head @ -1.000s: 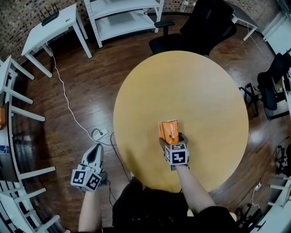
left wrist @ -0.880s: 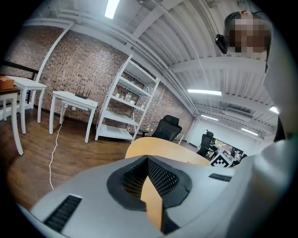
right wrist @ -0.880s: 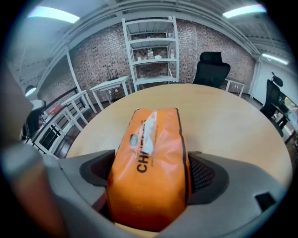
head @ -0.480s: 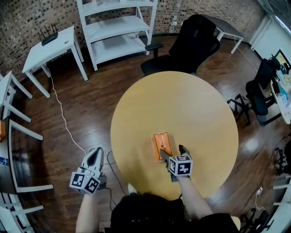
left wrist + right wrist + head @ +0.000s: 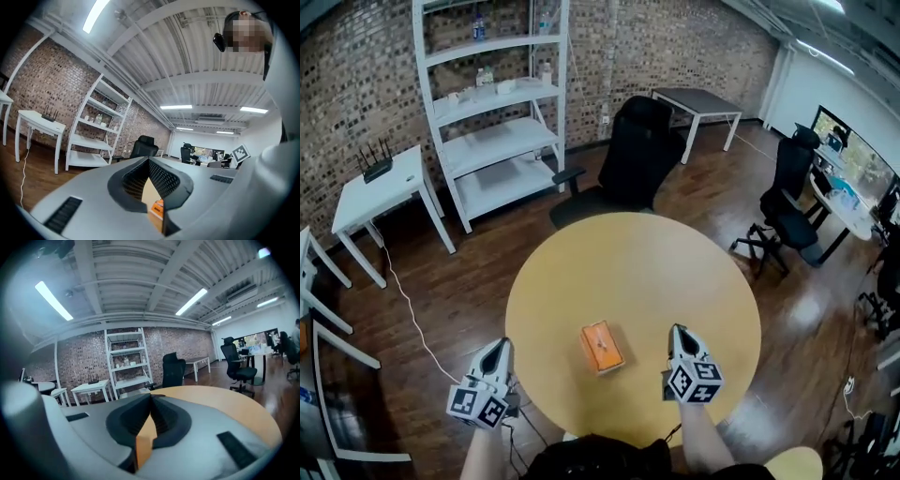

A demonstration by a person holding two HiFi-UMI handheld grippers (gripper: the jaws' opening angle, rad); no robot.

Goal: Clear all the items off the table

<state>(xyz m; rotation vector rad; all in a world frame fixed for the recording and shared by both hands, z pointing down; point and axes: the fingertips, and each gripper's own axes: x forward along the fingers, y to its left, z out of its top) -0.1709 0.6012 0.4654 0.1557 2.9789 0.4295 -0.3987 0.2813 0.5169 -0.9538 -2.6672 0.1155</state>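
An orange box [image 5: 602, 347] lies flat on the round wooden table [image 5: 675, 272], near its front edge. My right gripper [image 5: 678, 331] hovers over the table to the right of the box, apart from it, jaws shut with nothing in them. My left gripper [image 5: 499, 346] hangs past the table's left edge over the floor, also shut and empty. In the left gripper view the shut jaws [image 5: 148, 159] leave a narrow slit, and the orange box [image 5: 158, 209] shows through it. From the right gripper [image 5: 151, 395], only the table top [image 5: 225, 404] shows ahead.
A black office chair [image 5: 628, 164] stands at the table's far side. A white shelf unit [image 5: 492, 122] and a small white table [image 5: 380, 192] stand at the back left. More chairs [image 5: 787, 202] are at the right. A white cable [image 5: 408, 314] runs over the floor.
The box stood upright between the right gripper's open jaws; now it lies flat, free of them. The right gripper has moved off to the right and shut. The head view has tilted up.
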